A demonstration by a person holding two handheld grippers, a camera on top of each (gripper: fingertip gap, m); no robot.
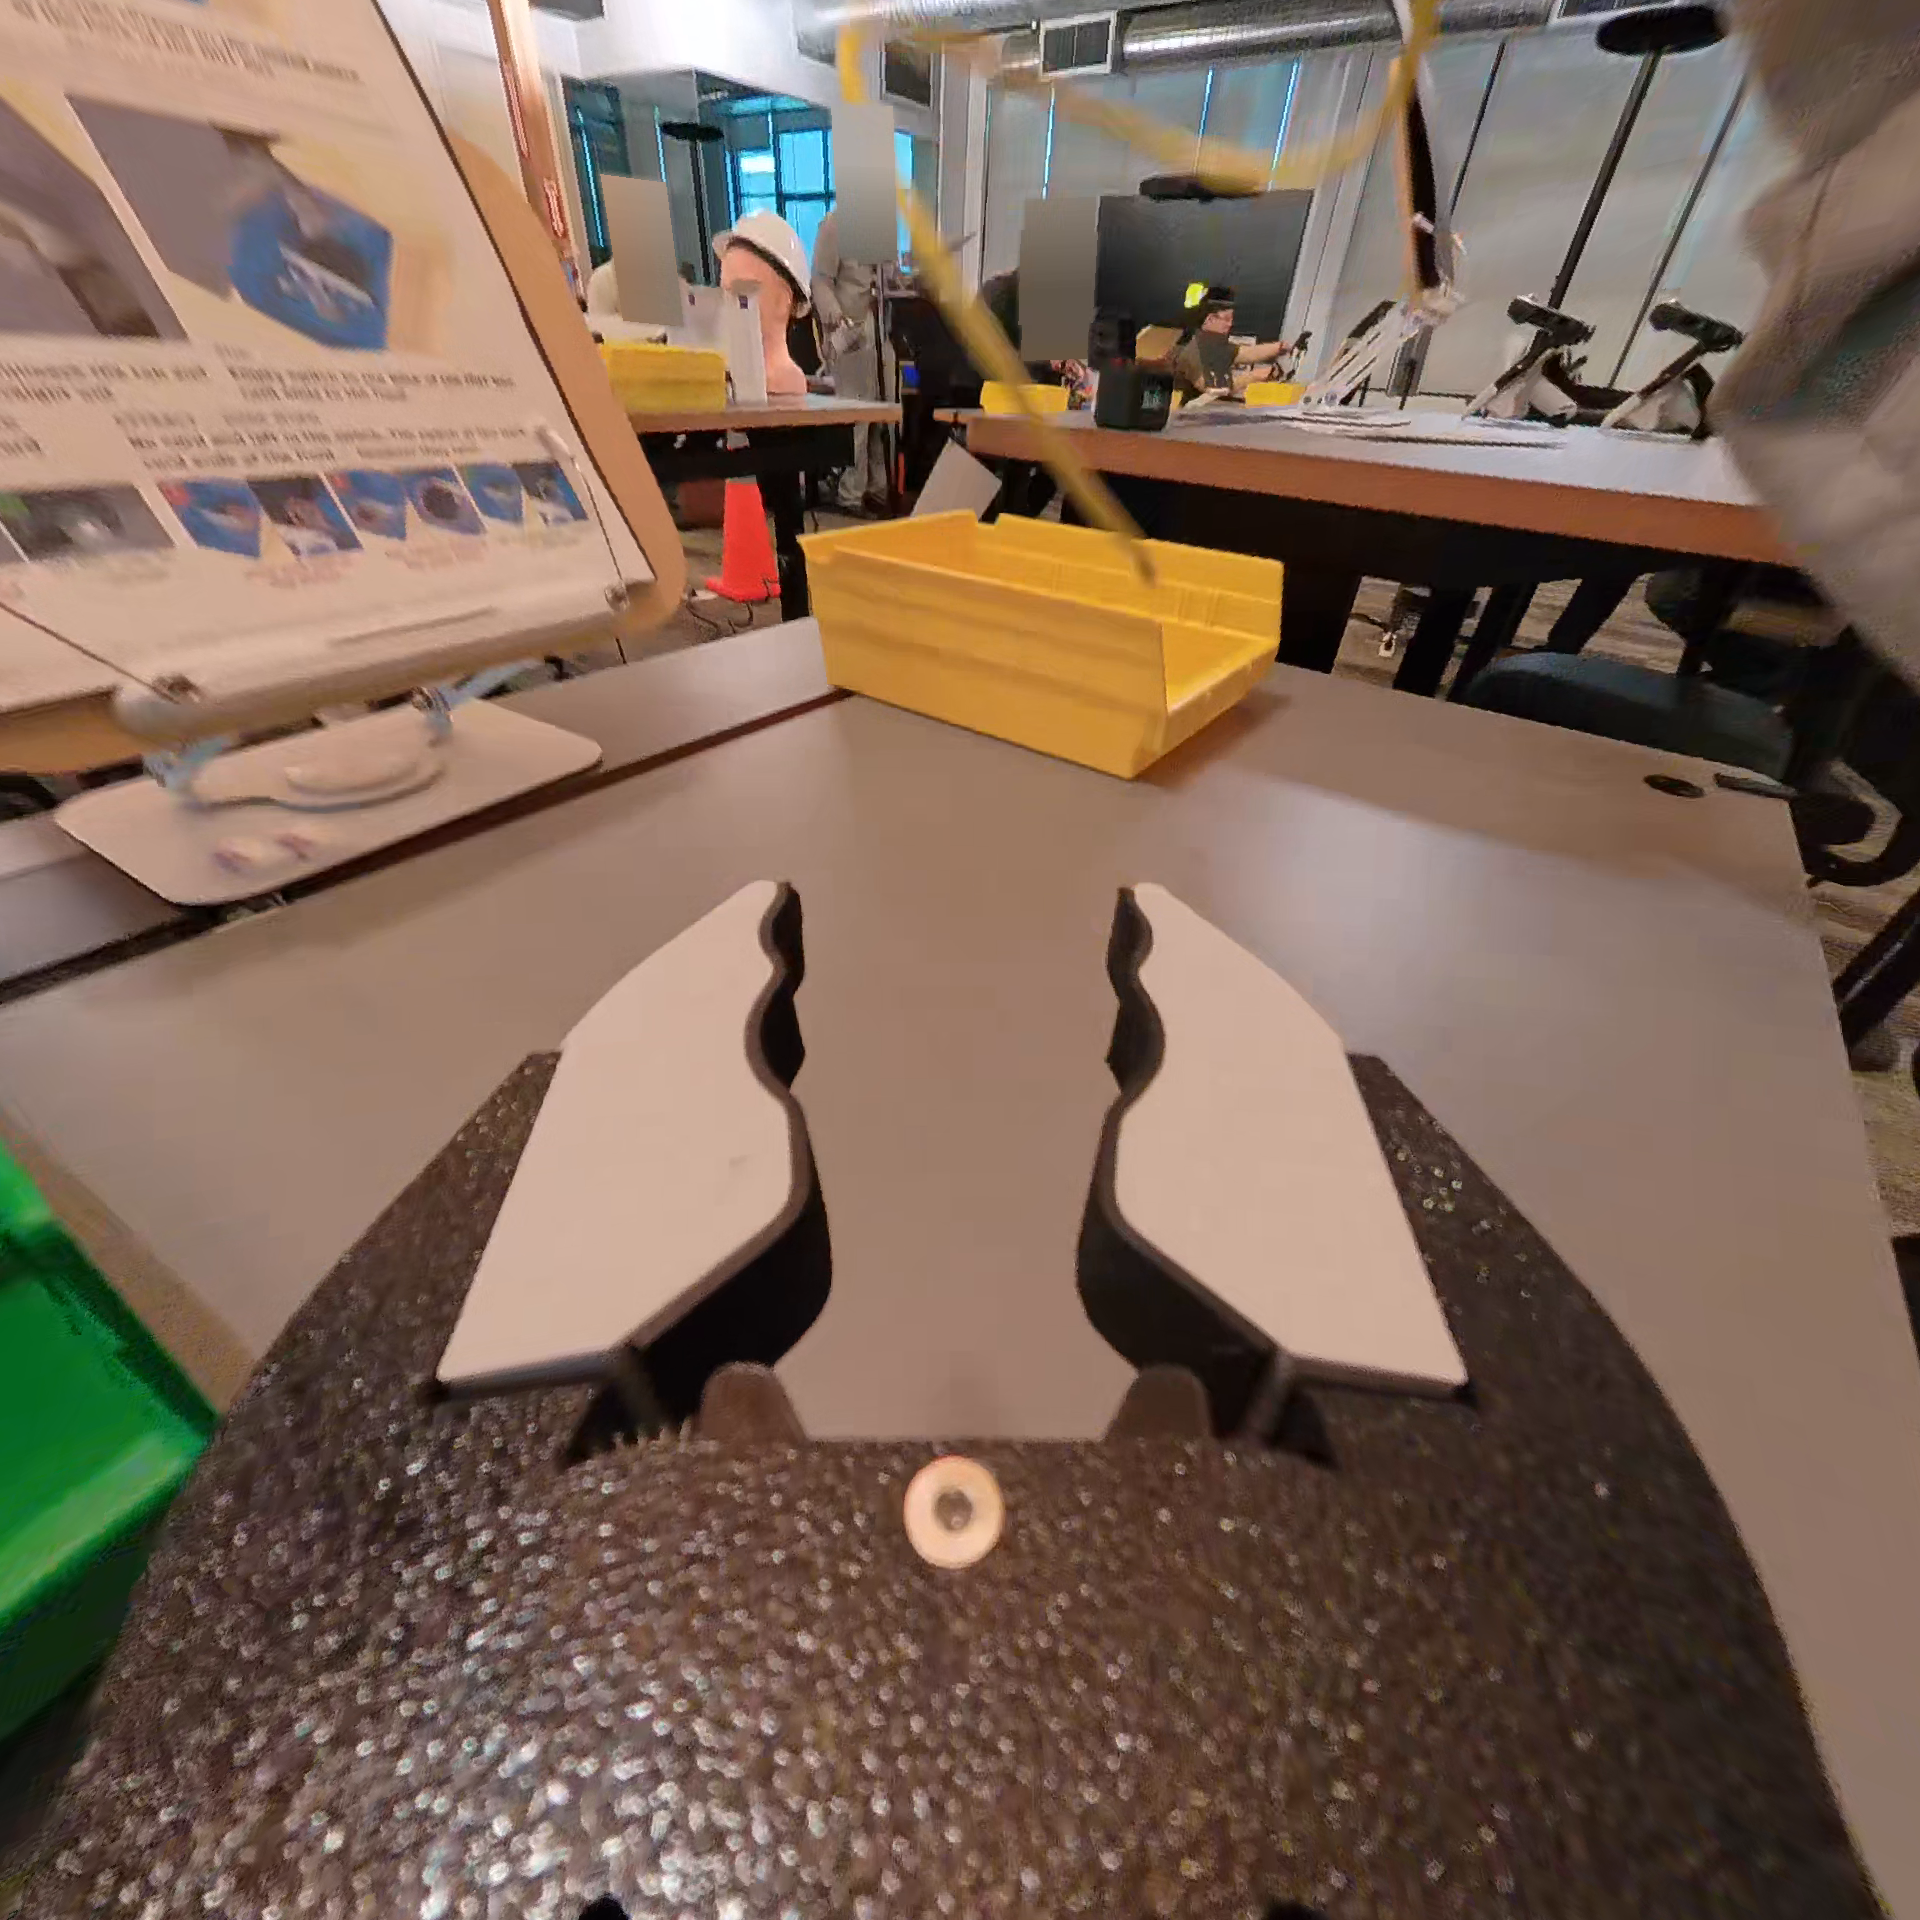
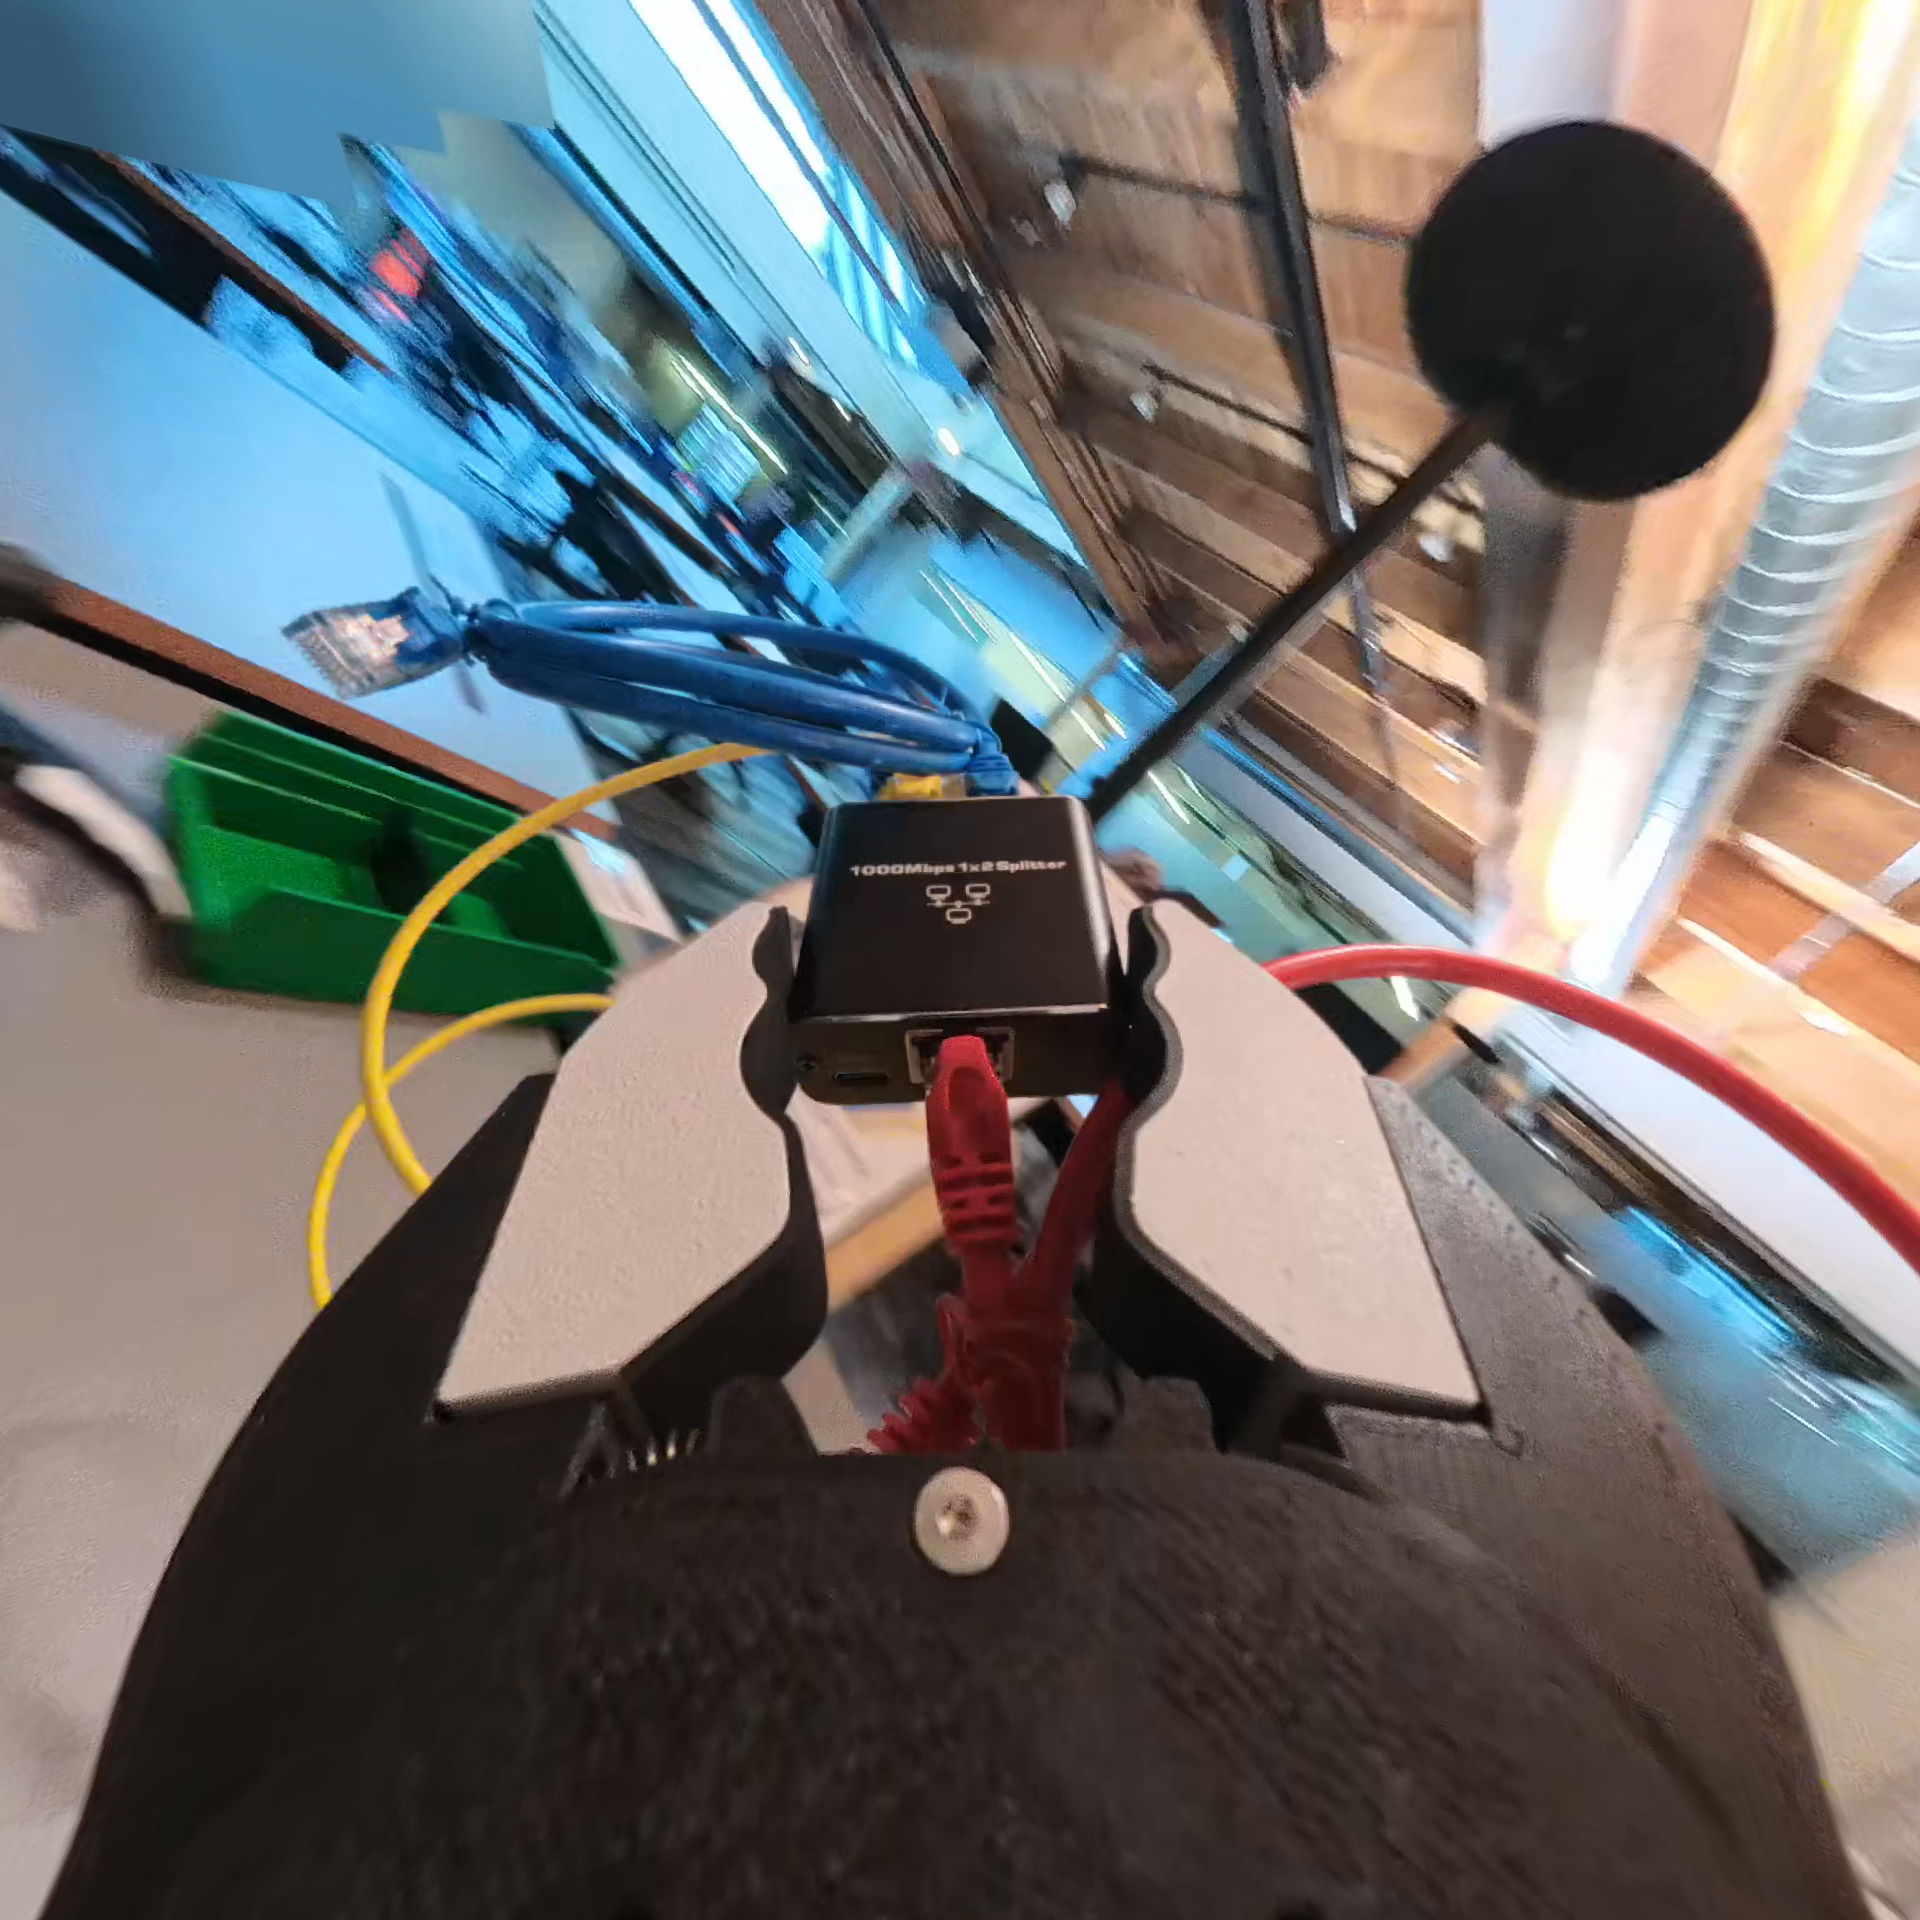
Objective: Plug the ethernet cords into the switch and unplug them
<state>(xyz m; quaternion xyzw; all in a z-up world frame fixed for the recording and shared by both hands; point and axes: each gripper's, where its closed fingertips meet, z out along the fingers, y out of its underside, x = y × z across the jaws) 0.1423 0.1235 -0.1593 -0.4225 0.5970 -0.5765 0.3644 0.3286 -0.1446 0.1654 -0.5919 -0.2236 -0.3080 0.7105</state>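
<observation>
Spanning the left wrist view, the grey counter [image 1: 1351, 935] lies bare under the left claw [image 1: 956, 914], which gapes wide and holds nothing. Raised off it, the right claw [image 2: 951, 940] pinches the small black switch [image 2: 945, 925] by its sides; it looks light and rigid. Red [image 2: 971, 1153], yellow [image 2: 912, 787] and blue [image 2: 992, 771] cords are plugged in, limp; best gripped at the stiff plugs.

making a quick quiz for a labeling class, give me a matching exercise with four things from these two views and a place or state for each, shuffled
Things
1. red ethernet cord
2. blue ethernet cord
3. small black switch box
4. yellow plastic bin

Places or states
A. clamped between the right gripper's fingers
B. standing on the grey table, ahead of the open left gripper
C. plugged into the near face of the box
D. bundled at the far end of the box, one clear plug hanging free

Pairs: 1-C, 2-D, 3-A, 4-B
</observation>
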